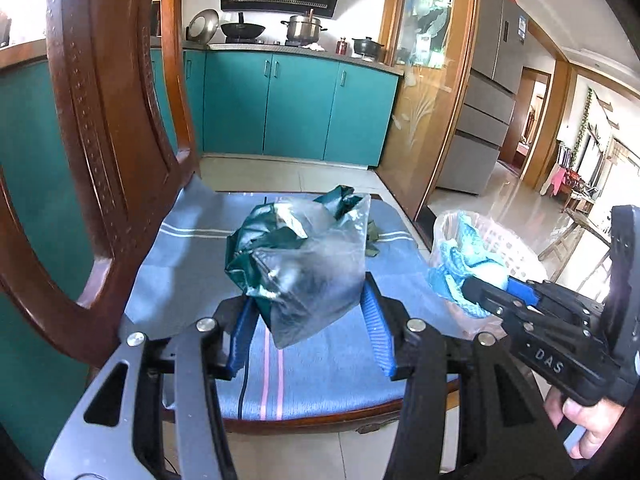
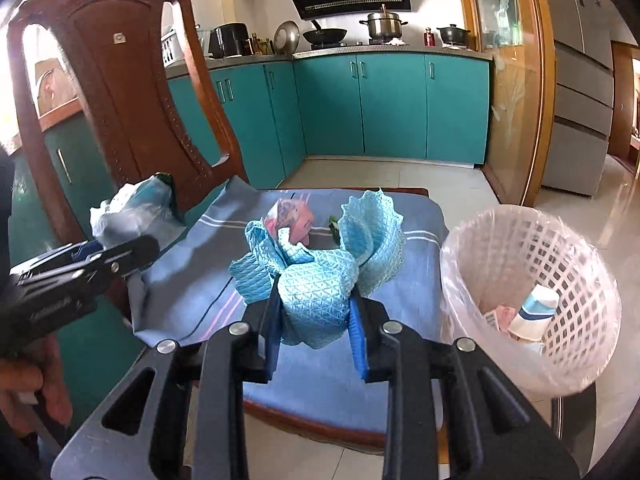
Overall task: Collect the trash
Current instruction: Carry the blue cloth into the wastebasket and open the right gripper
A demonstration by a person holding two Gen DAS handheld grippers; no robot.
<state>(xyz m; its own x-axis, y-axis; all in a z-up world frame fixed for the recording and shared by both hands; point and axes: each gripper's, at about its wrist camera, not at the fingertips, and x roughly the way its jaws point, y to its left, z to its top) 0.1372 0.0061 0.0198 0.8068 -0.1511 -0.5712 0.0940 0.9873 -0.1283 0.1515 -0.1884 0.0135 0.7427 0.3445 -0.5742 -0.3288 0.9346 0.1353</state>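
Note:
My left gripper [image 1: 308,308] is shut on a crumpled clear plastic bag with dark green wrapping [image 1: 298,260], held above the chair's blue cushion [image 1: 320,368]. My right gripper [image 2: 316,312] is shut on a light blue textured cloth [image 2: 316,280], also lifted over the cushion [image 2: 192,296]. A pink packet [image 2: 294,216] and a small green scrap [image 2: 333,224] lie on the cushion behind the cloth. The white mesh trash basket [image 2: 560,264], lined with clear plastic, stands right of the chair with a white-and-blue tube [image 2: 536,312] inside. In the left wrist view the right gripper [image 1: 476,292] holds the cloth [image 1: 452,268] in front of the basket [image 1: 504,248].
The carved wooden chair back [image 1: 100,120] rises at the left. Teal kitchen cabinets [image 2: 392,104] line the far wall, with pots on the counter. A glass sliding door [image 1: 428,92] and a grey fridge [image 1: 488,92] stand to the right. A person's hand [image 1: 580,420] grips the right gripper's handle.

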